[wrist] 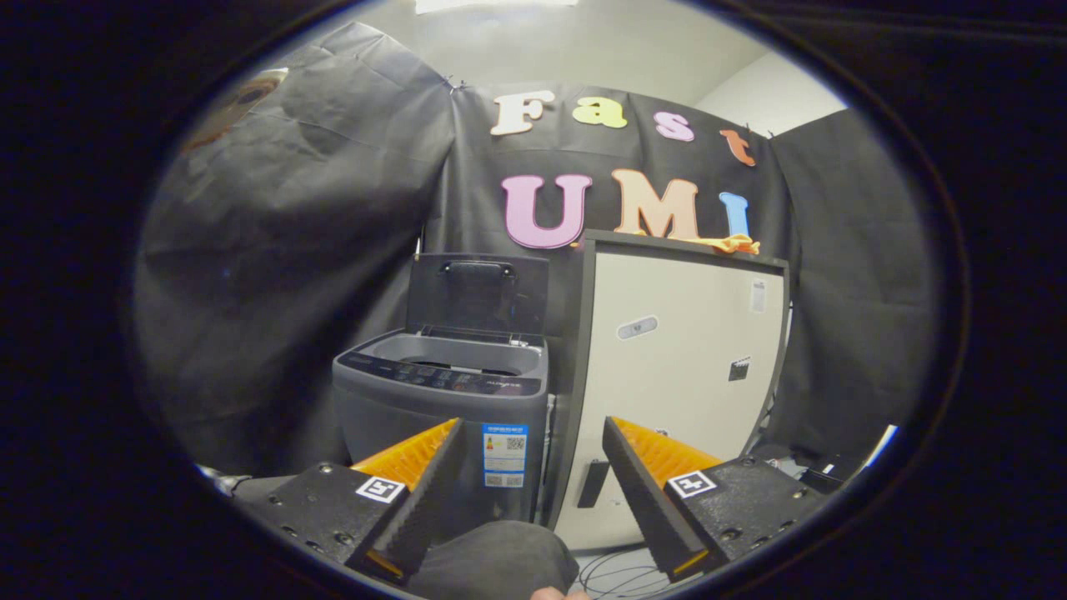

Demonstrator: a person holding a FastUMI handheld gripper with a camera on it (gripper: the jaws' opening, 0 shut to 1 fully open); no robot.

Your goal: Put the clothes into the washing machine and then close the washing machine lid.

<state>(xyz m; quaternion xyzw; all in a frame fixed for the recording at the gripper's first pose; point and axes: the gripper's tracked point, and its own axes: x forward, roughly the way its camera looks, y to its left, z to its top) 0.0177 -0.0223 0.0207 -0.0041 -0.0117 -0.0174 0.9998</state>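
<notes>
Beyond open claw (533, 475): washer (442, 400), lid up.

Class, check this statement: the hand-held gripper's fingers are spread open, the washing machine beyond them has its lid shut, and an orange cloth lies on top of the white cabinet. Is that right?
Not quite. In the gripper view the washing machine has its lid standing open, not shut. The rest holds: the hand-held gripper is spread open with nothing between its fingers, and an orange cloth lies on the white cabinet.

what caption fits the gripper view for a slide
Open gripper faces a grey washing machine with lid raised, beside a white cabinet.
</notes>
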